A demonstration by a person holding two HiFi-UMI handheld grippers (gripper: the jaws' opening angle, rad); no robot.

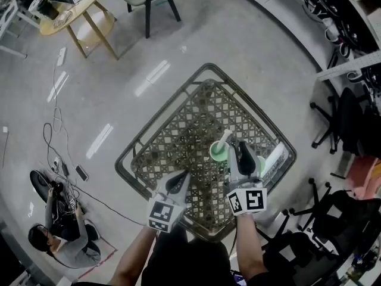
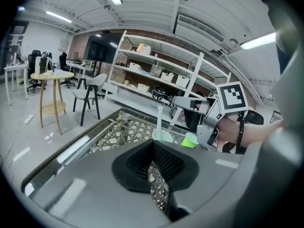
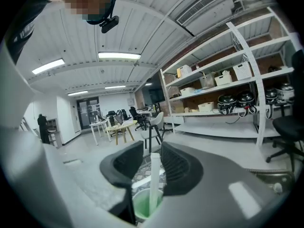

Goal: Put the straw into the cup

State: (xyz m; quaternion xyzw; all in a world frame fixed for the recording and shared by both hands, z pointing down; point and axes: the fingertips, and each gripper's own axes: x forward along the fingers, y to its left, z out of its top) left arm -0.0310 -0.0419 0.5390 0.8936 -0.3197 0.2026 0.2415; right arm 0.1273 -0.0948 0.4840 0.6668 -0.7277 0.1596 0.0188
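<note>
A green cup [image 1: 216, 153] stands on the lattice-topped table [image 1: 128, 159], with a white straw [image 1: 225, 139] upright in it. My right gripper [image 1: 237, 151] hangs just right of the cup. In the right gripper view the straw [image 3: 154, 179] rises out of the cup [image 3: 142, 207] between the spread jaws of the right gripper [image 3: 152, 158], and the pads do not press on it. My left gripper [image 1: 178, 182] hovers over the table's near side, shut and holding nothing. The left gripper view shows its tips [image 2: 153, 144] together, with the cup [image 2: 163, 136] and straw [image 2: 159, 120] beyond.
A second, brighter green cup [image 2: 191, 139] sits beside the first. A white packet [image 1: 274, 158] lies at the table's right corner. Black office chairs [image 1: 342, 121] crowd the right side. A person [image 1: 56, 234] sits on the floor at lower left, near cables, and a round wooden table [image 1: 68, 11] stands far left.
</note>
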